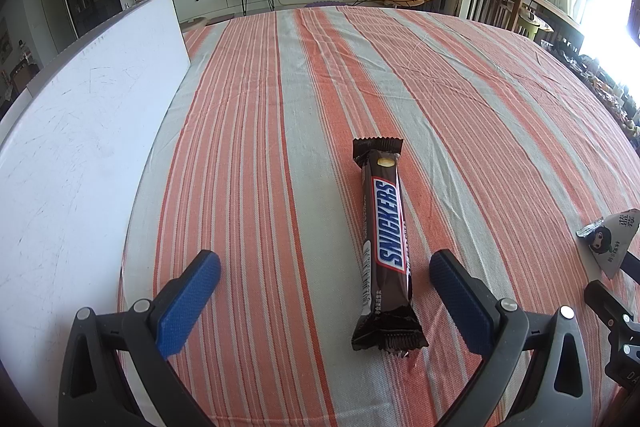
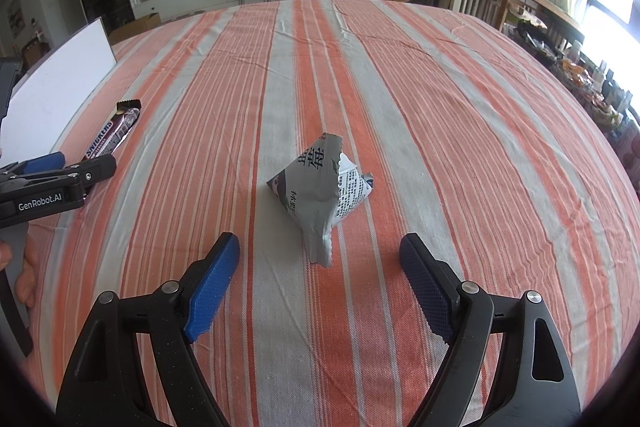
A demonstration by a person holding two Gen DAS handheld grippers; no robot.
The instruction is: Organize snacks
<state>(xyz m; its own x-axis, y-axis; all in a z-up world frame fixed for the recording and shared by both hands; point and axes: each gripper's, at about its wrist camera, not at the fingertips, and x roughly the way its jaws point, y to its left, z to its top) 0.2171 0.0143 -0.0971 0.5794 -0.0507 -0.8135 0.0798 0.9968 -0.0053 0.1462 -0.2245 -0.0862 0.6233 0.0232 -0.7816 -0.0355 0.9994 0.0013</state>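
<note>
Snickers bar between open gripper fingers

The snack bar lies lengthwise on the cloth-covered counter, between the spread fingers of the left claw without touching them. The board lies along the counter's left edge. Right of the bar, well apart, the pouch lies just ahead of the right claw.
</note>
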